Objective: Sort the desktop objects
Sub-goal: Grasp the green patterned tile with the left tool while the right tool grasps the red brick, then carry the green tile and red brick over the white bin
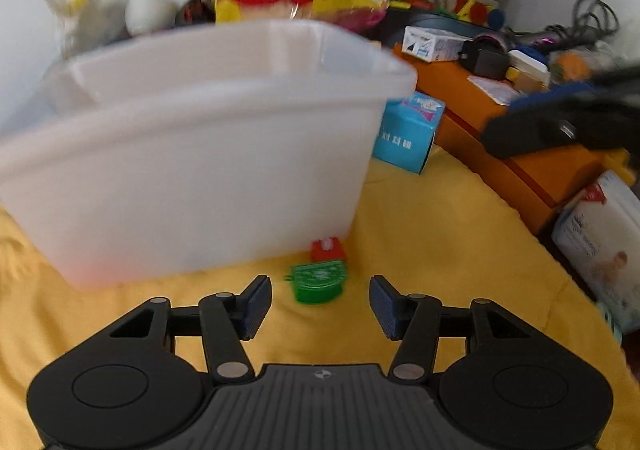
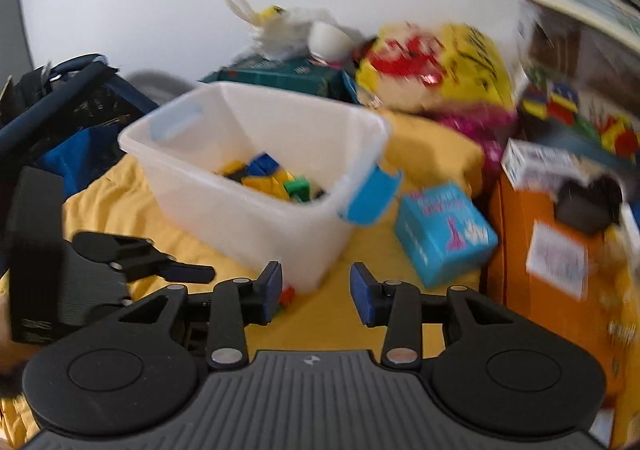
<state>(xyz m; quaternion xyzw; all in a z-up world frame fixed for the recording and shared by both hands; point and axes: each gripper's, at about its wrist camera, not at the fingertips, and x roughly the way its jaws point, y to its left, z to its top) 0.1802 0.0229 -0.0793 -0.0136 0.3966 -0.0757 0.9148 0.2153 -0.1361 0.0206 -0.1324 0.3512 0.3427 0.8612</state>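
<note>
Left tongs (image 1: 320,304): jaws spread wide, nothing between the blue pads (image 1: 256,304). Right tongs (image 2: 316,292): also wide open, empty, hanging above the cloth near the tub's corner.

Straight ahead of my left tongs, on the yellow cloth (image 1: 440,250), sits a small flat green plastic piece with white print (image 1: 318,282), centred between the pad lines but just beyond the tips. Touching its far edge is a small red plastic block (image 1: 327,248), which sits tight against the foot of the translucent white plastic tub (image 1: 192,154). In the right view the tub (image 2: 256,218) already holds yellow, blue and green bricks (image 2: 276,180), so I judge green is the next pick and the tub is the drop.

Doing it well: go forward and down until the pads bracket the green piece, keep the tips short of the red block so it isn't dragged or pinched along, and close on green only. The tub wall is close behind, so approach low and don't overshoot.

Orientation: green piece lies flat, long axis roughly left-right across my jaw line, rounded edge toward me. That puts the wide dimension between the pads; current opening looks enough. Blur hides finer shape.

Light blue carton (image 1: 408,134) stands right of the tub, well apart from the pick.
</note>
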